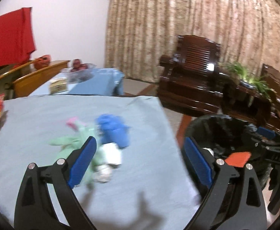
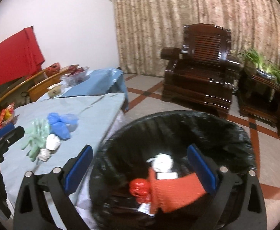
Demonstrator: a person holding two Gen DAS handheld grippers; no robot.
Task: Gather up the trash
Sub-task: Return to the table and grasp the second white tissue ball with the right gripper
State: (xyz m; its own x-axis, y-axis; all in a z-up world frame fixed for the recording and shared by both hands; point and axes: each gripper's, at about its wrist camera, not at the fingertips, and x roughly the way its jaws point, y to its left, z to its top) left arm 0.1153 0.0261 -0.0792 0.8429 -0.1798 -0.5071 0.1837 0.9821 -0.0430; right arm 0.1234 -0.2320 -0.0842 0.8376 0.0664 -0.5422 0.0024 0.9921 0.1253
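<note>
Hovering with jaws spread wide, the right gripper [image 2: 140, 167] hangs over the bin [image 2: 241, 134] while the left gripper [image 1: 140, 160] is over the table [image 1: 34, 115] edge, also spread and holding nothing.

A light blue cloth covers the table, and the black-lined bin stands on the floor just beside it. Inside the bin lie an orange wrapper [image 2: 175, 192], a red crumpled piece [image 2: 139, 187] and a white wad [image 2: 162, 163], none touching the pads. On the cloth a clump of trash lies together: a green glove [image 1: 69, 143], blue plastic [image 1: 113, 129] and white tissue [image 1: 111, 155], just ahead of the left gripper's left finger.
</note>
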